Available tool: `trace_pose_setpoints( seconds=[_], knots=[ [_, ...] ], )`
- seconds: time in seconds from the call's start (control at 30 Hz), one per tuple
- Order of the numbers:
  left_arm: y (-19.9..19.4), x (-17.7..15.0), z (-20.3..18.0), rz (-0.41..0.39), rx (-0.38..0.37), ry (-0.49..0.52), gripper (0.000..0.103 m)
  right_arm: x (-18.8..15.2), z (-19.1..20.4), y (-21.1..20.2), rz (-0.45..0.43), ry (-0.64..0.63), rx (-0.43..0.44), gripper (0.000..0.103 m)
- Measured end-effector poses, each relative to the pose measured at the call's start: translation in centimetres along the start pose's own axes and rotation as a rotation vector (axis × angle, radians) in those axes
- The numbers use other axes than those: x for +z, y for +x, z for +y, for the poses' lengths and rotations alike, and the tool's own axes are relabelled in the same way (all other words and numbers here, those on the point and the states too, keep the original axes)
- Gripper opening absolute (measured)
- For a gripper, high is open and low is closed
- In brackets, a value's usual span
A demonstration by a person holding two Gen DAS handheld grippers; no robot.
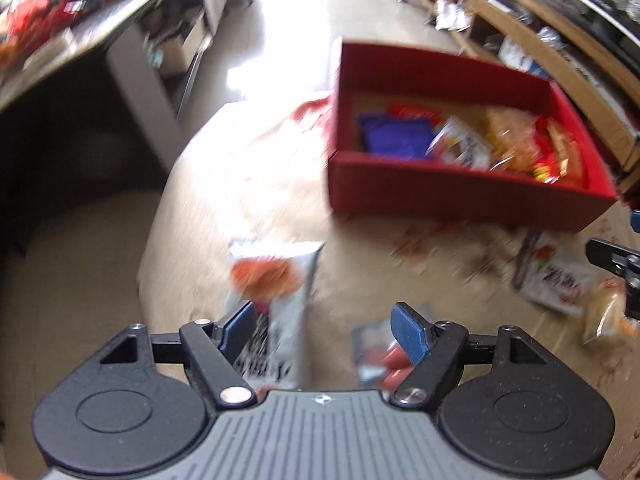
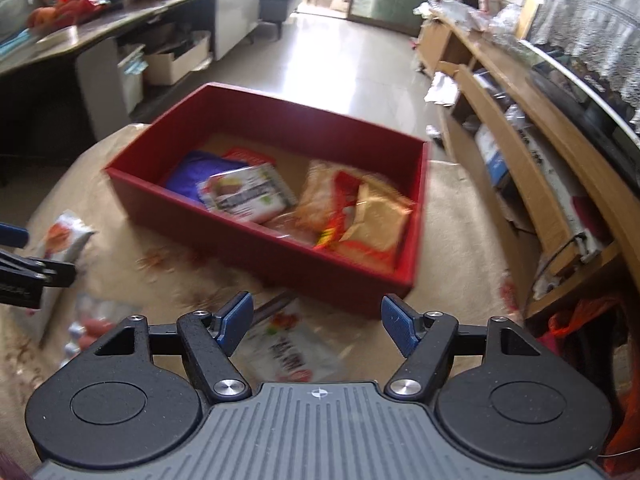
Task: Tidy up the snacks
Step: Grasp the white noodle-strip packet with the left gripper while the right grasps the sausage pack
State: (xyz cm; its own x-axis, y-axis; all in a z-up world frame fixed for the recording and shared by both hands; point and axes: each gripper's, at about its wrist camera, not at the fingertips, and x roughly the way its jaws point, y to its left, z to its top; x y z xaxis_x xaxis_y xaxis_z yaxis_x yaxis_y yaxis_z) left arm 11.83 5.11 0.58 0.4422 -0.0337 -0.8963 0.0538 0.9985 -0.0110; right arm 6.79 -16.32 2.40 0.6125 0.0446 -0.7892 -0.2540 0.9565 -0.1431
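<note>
Here, left wrist view: left gripper (image 1: 326, 330), jaws wide apart, nothing clamped; one white snack packet (image 1: 276, 296) lies beside its left finger, one sausage pack (image 1: 380, 354) by its right. Red box (image 1: 460, 196) sits beyond on the cloth.

Right wrist view: right gripper (image 2: 318, 324), jaws wide apart, empty, above one white pouch (image 2: 288, 354). The box (image 2: 280, 252) holds roughly five blurred packets.

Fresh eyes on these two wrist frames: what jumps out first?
The red box dominates the cloth-covered table, already holding a blue packet and orange-yellow bags. Loose snacks lie in front of it: a white packet with an orange picture by the open left gripper, another white packet under the open right gripper.
</note>
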Motion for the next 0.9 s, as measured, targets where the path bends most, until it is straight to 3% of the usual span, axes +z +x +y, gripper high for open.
trace_pose_setpoints(
  seconds=[0.2,0.43,0.53,0.7,0.9],
  knots=[
    [1.9,-0.7,2.5,0.037,0.046,-0.050,0.071,-0.5,4.6,0.1,0.026,-0.100,0.073,0.078],
    [4.3,-0.8,4.8,0.107,-0.003,-0.134,0.072,-0.5,7.6,0.9,0.075,-0.138,0.148,0.078],
    [4.9,-1.2,4.4,0.111,-0.001,-0.124,0.072,-0.9,9.0,1.4,0.093,-0.168,0.158,0.078],
    [4.2,-1.2,3.5,0.079,-0.007,-0.086,0.047,-1.2,10.5,2.5,0.125,-0.183,0.162,0.078],
    [3.0,-0.9,3.6,0.066,-0.044,-0.091,0.041,-1.8,12.6,3.2,0.148,-0.160,0.203,0.078]
  ],
)
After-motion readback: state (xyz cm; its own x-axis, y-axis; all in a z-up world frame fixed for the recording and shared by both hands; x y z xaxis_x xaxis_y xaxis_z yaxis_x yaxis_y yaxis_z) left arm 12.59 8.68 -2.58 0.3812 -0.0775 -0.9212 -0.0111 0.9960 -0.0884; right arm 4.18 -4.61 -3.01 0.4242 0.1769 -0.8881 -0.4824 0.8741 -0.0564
